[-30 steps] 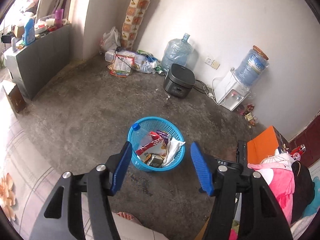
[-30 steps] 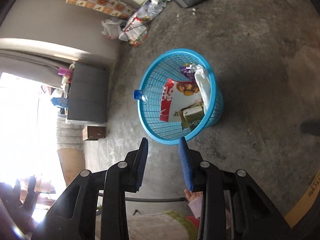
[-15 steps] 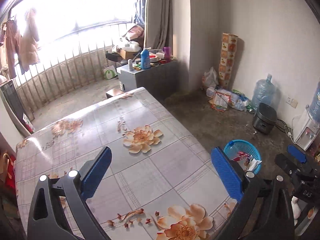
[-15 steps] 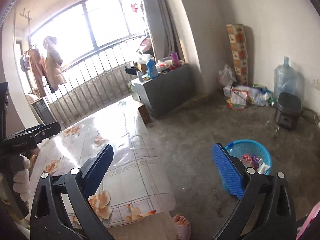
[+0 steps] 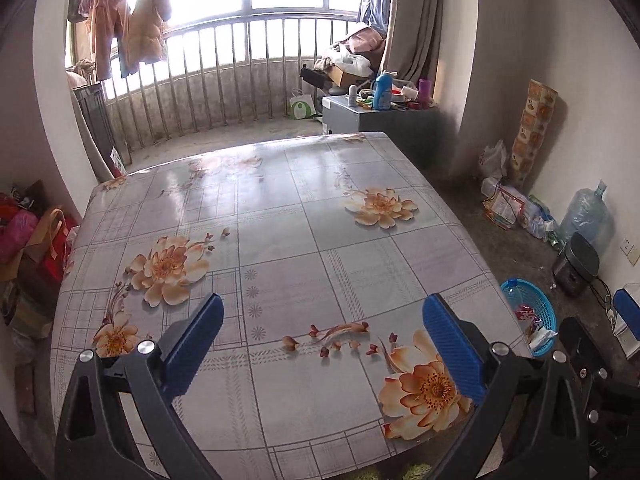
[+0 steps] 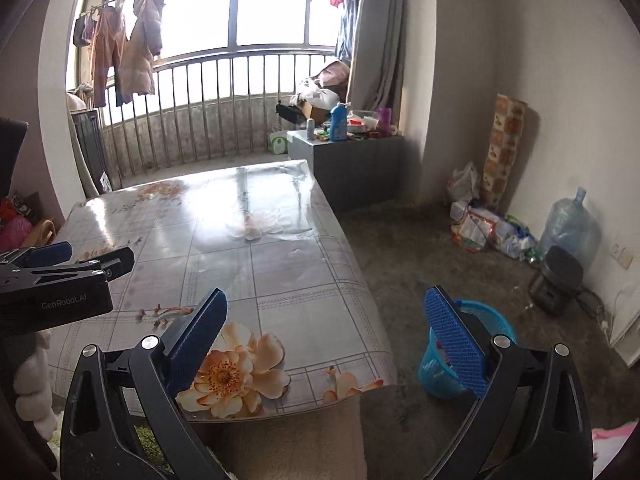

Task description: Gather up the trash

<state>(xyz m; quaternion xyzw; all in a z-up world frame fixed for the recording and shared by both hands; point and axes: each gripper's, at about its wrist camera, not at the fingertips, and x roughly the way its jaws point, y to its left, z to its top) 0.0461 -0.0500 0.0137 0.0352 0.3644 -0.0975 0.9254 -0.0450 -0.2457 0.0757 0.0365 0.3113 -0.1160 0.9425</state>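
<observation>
My left gripper (image 5: 324, 344) hangs wide open over the near part of a table (image 5: 320, 220) covered with a flowered cloth, and nothing is between its blue pads. My right gripper (image 6: 326, 336) is equally wide open above the table's (image 6: 248, 248) near right corner. A blue plastic basket (image 5: 534, 312) stands on the floor just right of the table. It holds a bottle with a blue cap (image 5: 516, 286), a red wrapper and white paper. In the right wrist view the basket (image 6: 436, 372) is half hidden behind the right finger. The left gripper (image 6: 88, 258) shows side-on at the left edge.
A grey cabinet (image 6: 352, 168) loaded with bottles stands past the table's far corner. Along the right wall are a bag pile (image 5: 508, 204), a water jug (image 5: 584, 216) and a black cooker (image 5: 576, 268). Bags (image 5: 28, 240) crowd the left wall. A trouser leg (image 6: 304, 440) is below the table edge.
Both views have swung up from the basket on the floor to the tabletop. Both grippers' jaws have spread much wider. Over the last half second both shifted further across the table.
</observation>
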